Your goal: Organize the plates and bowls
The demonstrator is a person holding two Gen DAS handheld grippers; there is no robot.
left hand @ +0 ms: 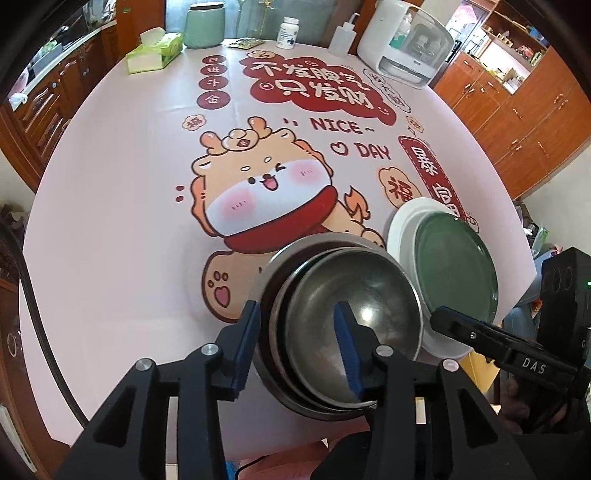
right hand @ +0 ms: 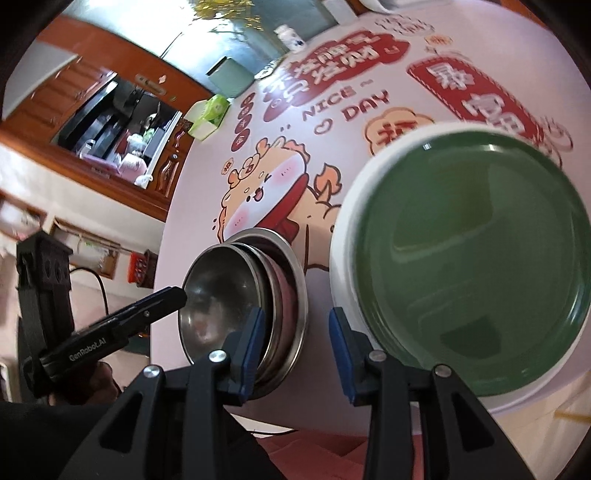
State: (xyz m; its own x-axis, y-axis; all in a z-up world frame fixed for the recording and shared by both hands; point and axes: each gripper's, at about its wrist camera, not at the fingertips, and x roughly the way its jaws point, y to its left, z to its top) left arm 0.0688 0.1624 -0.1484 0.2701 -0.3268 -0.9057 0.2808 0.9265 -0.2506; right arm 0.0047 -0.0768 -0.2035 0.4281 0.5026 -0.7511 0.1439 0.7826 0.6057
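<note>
1. Left tongs (left hand: 299, 347) are seen parted, straddling the near rim of the nested steel bowls (left hand: 343, 325); a nudge could slide the stack.
2. Right tongs (right hand: 295, 354) are parted, empty; the green plate (right hand: 469, 258), just right of them on the white plate (right hand: 343, 254) near the worktop (left hand: 122, 229) edge, could be knocked off.

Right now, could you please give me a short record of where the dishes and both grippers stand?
bowls: metal bowls nested in one stack near the table's front edge
plates: green plate lying on a white plate, right beside the bowls
left gripper: open, jaws straddling the bowl stack's near rim, pads not pressing
right gripper: open, nothing between the jaws, poised between bowls and plates
far end: tissue box, green jar
</note>
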